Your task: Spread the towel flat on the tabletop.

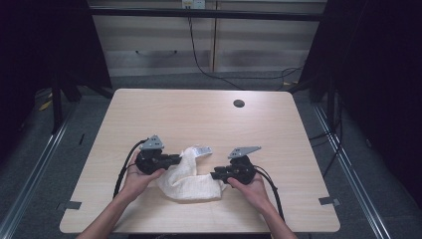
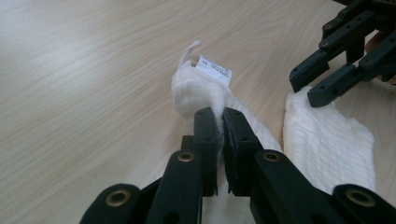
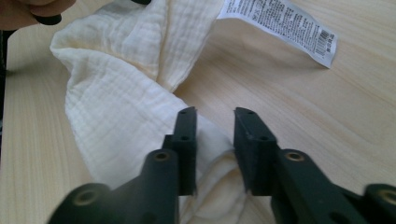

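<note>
A white cloth (image 1: 191, 180) lies crumpled near the counter's (image 1: 199, 114) front edge, its label (image 3: 280, 21) toward the far side. The left claw (image 2: 218, 122) is clenched on one cloth fold; the right claw (image 3: 215, 122) straddles the other end, seemingly not yet pinching

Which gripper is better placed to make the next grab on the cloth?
Right. The right gripper straddles a bunched fold of the cloth with a gap between its jaws, so it can close there. The left gripper is already clamped on cloth near the label.
</note>
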